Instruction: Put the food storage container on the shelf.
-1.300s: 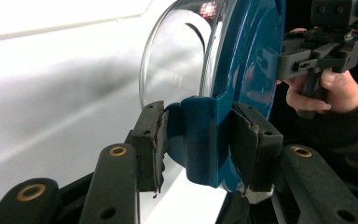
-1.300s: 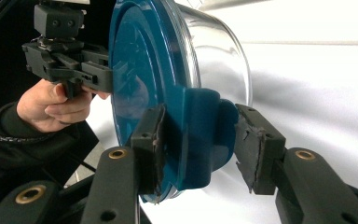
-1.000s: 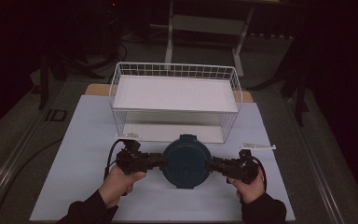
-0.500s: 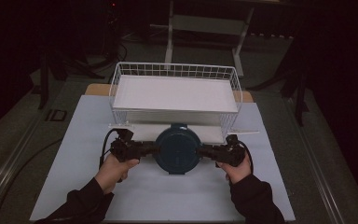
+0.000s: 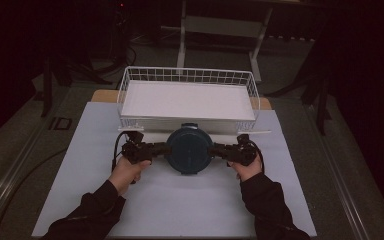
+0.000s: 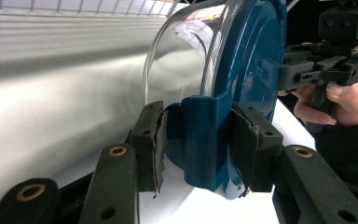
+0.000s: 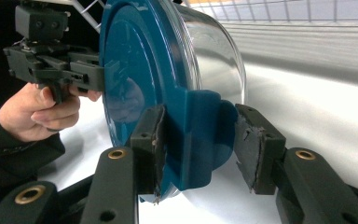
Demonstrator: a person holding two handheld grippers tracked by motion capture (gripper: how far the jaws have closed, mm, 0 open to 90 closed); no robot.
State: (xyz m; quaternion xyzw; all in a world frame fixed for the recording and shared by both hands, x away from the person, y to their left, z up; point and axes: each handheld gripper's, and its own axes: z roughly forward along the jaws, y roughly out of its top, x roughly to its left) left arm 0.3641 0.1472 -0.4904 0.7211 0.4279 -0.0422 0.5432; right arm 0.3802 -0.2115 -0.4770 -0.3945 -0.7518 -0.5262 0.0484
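Note:
A round clear glass container with a dark blue lid (image 5: 189, 150) sits between my two grippers, lid up, just in front of the wire basket's near wall (image 5: 187, 123). My left gripper (image 5: 162, 149) is shut on the lid's left clip tab (image 6: 204, 135), pads on both sides of it. My right gripper (image 5: 216, 149) is shut on the opposite tab (image 7: 200, 135). In the left gripper view the glass bowl (image 6: 182, 56) and the right gripper (image 6: 317, 70) with its hand appear beyond. The right gripper view shows the lid (image 7: 135, 65) and the left gripper (image 7: 56, 60).
A white wire basket (image 5: 130, 80) with a white floor stands at the back of the white table mat (image 5: 190, 200). A thin white strip (image 5: 260, 132) lies by the basket's right front corner. Dark floor and stands surround the table.
Both grippers have carried the container away from the person, from mid-mat up to the basket's near wall. Their hold on the two tabs is unchanged.

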